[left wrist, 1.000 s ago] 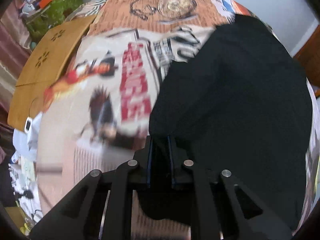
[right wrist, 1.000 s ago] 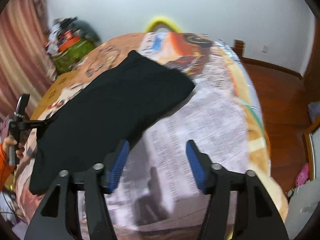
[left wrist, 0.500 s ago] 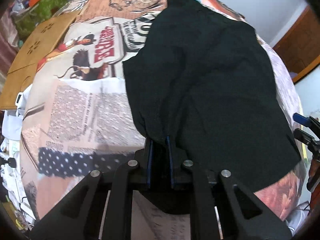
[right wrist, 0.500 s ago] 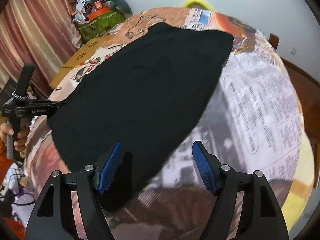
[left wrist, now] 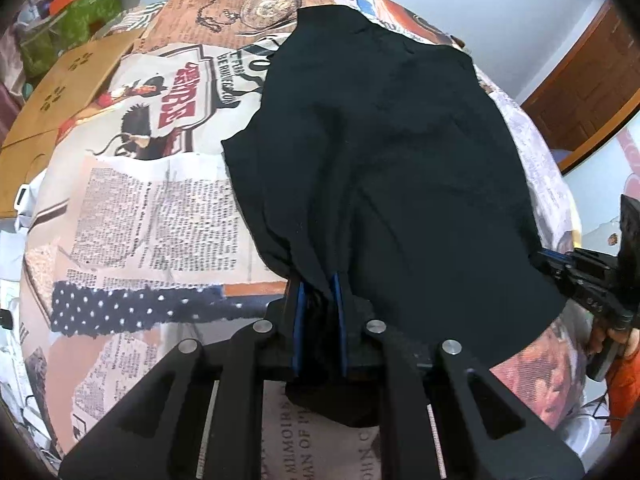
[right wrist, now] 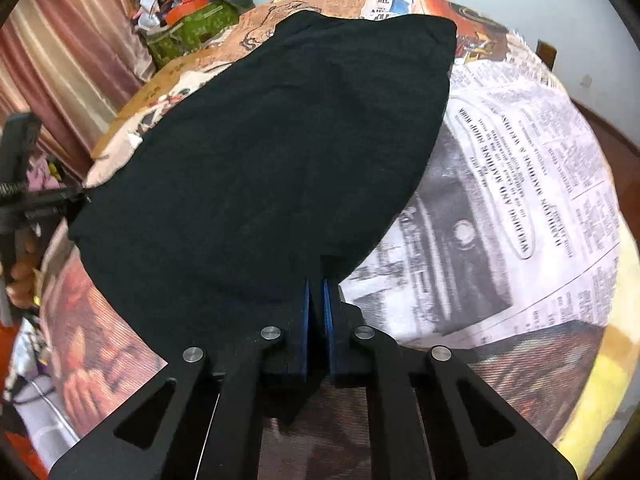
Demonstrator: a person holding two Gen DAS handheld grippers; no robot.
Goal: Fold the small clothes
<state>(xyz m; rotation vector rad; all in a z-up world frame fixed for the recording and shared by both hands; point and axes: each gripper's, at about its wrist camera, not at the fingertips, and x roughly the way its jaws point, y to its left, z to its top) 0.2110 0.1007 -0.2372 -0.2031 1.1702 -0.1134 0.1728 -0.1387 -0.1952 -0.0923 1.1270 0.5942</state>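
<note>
A black garment (left wrist: 384, 168) lies spread over a bed with a newspaper-print cover (left wrist: 152, 220). My left gripper (left wrist: 318, 280) is shut on a bunched near corner of the black garment, with cloth hanging below its blue pads. In the right wrist view the same black garment (right wrist: 272, 152) fills the middle, and my right gripper (right wrist: 319, 284) is shut on its near edge. Each gripper shows in the other's view: the right gripper (left wrist: 548, 258) at the garment's right edge, the left gripper (right wrist: 82, 196) at its left corner.
A wooden board (left wrist: 60, 96) lies at the bed's left edge, with a green box and clutter (right wrist: 188, 24) behind it. Striped curtains (right wrist: 72, 48) hang on the left. A wooden door (left wrist: 588, 92) and floor lie to the right. A hand (right wrist: 24, 276) holds the left tool.
The right gripper dropped onto the garment's near edge and closed from wide open. The left gripper, still clamped on its corner, dragged the garment across the bed cover.
</note>
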